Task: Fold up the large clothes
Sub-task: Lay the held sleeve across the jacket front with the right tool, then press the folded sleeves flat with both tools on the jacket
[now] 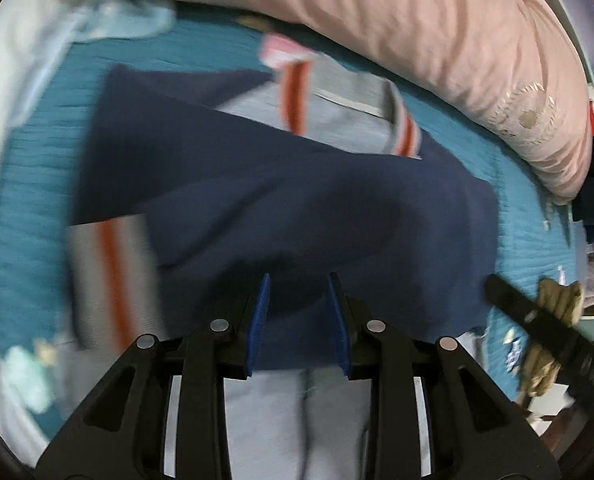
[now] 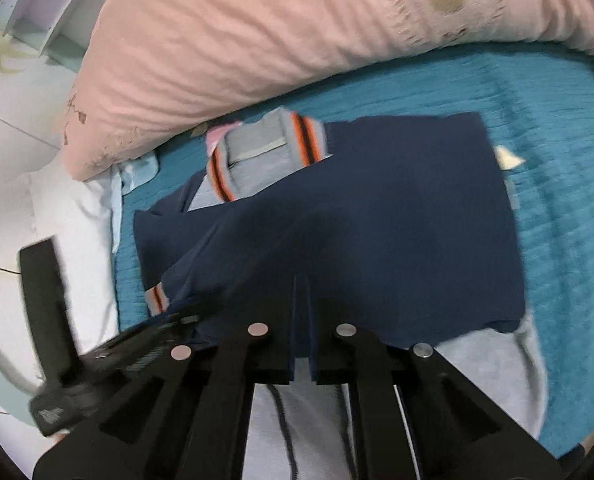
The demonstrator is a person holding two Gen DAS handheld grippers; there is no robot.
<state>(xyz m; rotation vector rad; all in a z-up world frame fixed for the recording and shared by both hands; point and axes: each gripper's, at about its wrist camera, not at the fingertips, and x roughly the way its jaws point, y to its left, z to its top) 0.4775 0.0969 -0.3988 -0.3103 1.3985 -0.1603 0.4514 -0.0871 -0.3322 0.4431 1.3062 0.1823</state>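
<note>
A navy and grey polo shirt (image 1: 281, 200) with orange-striped collar and cuffs lies on the teal bedspread (image 1: 37, 220), its navy part folded over the grey part. It also shows in the right wrist view (image 2: 377, 220). My left gripper (image 1: 299, 292) is open, its blue pads apart just above the navy fold, holding nothing. My right gripper (image 2: 301, 292) is shut, its jaws pressed together at the navy cloth's near edge; whether cloth is pinched between them is hidden. The left gripper also appears at the left edge of the right wrist view (image 2: 57, 340).
A large pink pillow (image 1: 417, 40) lies along the far side of the bed, also in the right wrist view (image 2: 257, 40). White bedding (image 2: 69, 240) and light blue cloth (image 1: 129, 20) lie at the left. The right gripper's handle, in a gloved hand (image 1: 553, 332), is at right.
</note>
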